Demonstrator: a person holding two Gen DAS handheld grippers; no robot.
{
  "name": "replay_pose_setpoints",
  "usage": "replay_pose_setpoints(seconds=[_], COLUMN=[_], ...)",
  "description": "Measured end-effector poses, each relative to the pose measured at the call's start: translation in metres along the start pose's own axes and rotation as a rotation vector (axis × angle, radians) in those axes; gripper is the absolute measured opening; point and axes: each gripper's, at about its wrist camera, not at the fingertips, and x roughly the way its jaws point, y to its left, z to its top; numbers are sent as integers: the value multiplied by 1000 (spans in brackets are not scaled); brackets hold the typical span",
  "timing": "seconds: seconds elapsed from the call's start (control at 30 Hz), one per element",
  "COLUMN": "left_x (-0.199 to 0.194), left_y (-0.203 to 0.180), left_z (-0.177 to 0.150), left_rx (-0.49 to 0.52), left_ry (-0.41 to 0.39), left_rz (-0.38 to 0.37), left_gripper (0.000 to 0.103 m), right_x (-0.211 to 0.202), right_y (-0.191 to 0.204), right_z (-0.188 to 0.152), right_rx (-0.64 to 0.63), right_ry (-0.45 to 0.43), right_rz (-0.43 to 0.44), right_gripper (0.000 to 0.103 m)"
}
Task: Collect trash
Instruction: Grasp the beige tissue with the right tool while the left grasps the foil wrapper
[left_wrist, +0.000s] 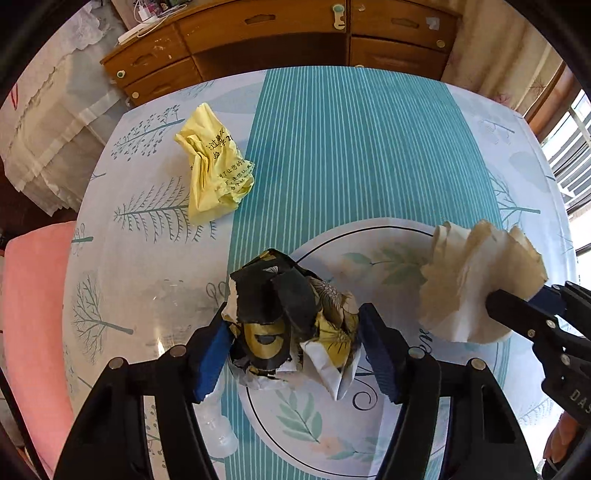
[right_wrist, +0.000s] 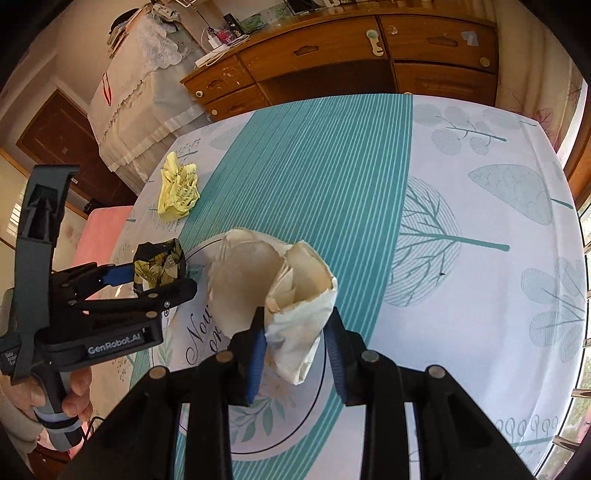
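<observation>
A crumpled black and yellow paper wad (left_wrist: 284, 314) sits between the blue pads of my left gripper (left_wrist: 293, 321), which press on both its sides; the right wrist view shows the same wad (right_wrist: 159, 264) in that gripper (right_wrist: 162, 280). My right gripper (right_wrist: 295, 321) is shut on a crumpled beige and white paper (right_wrist: 280, 291), seen in the left wrist view as the beige paper (left_wrist: 476, 280) at the right, with the right gripper (left_wrist: 498, 306) behind it. A crumpled yellow printed paper (left_wrist: 214, 177) lies loose on the tablecloth (left_wrist: 351, 147), far left of both grippers.
A wooden cabinet with drawers (left_wrist: 295, 33) stands behind the table's far edge. A pink chair (left_wrist: 33, 314) sits at the table's left side, and a cloth-covered appliance (right_wrist: 140, 92) stands beyond it. A hand (right_wrist: 74, 395) holds the left gripper's handle.
</observation>
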Motion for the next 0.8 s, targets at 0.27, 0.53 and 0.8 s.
replay_pose_setpoints(seconds=[0.27, 0.53, 0.8], left_x=[-6, -51, -117], left_y=[9, 22, 42], left_z=[-3, -47, -136], left_rx=[-46, -125, -101], left_ry=[-34, -85, -142], left_rz=[-5, -149, -275], left_gripper=[40, 37, 37], right_x=[-7, -27, -60], right_y=[10, 41, 94], right_z=[-6, -30, -91], right_rx=[-36, -65, -44], right_ry=[9, 23, 28], right_rz=[-17, -33, -66], right_gripper=[29, 29, 29])
